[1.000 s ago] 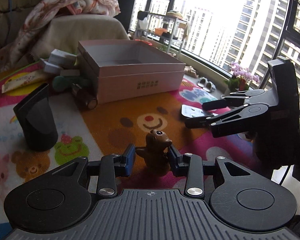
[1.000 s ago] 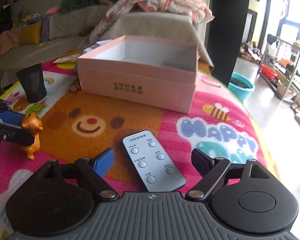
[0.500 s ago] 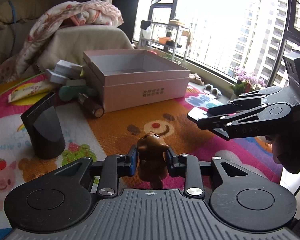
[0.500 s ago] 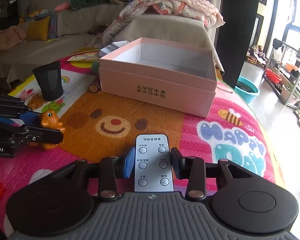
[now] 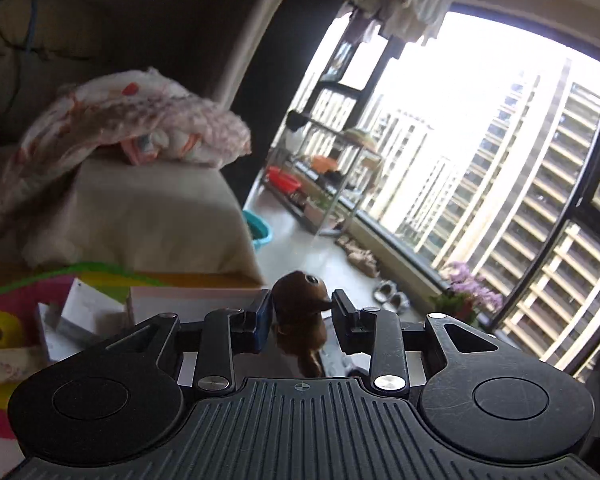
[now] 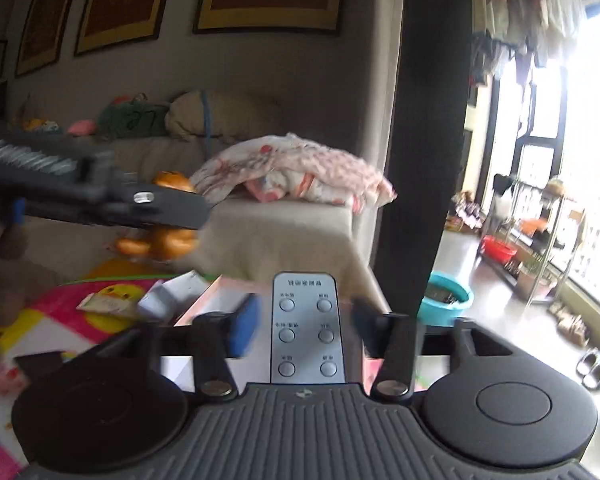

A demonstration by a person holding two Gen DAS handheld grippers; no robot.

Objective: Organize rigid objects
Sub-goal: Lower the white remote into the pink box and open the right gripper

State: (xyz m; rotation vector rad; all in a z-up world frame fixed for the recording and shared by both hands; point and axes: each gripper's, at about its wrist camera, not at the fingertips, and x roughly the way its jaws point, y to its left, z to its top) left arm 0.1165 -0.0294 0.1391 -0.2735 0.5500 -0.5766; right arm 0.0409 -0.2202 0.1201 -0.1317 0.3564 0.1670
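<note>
A small brown toy bear (image 5: 298, 320) hangs in the air between the pads of my left gripper (image 5: 300, 310); the blue left pad and the black right pad both touch it while the jaws are opening slightly. In the right wrist view the same toy (image 6: 172, 240) shows orange under the left gripper's fingers (image 6: 160, 210), at the upper left. A grey remote control (image 6: 306, 328) lies lengthwise between the fingers of my right gripper (image 6: 304, 318). Those jaws are opening, blurred, and gaps show on both sides of the remote. The pink box (image 6: 216, 294) sits just below and ahead; its rim (image 5: 188, 298) also shows in the left wrist view.
Small white boxes (image 5: 80, 312) lie left of the pink box on the cartoon mat (image 6: 60, 320). Behind stands a beige sofa (image 5: 140, 220) with a crumpled blanket (image 5: 140, 120). A teal basin (image 6: 446, 298) and a metal rack (image 5: 324, 184) stand on the floor by the window.
Both grippers rose from the mat and came over the pink box. The left carried the toy bear up. The right closed on the remote, lifted it, then spread its jaws.
</note>
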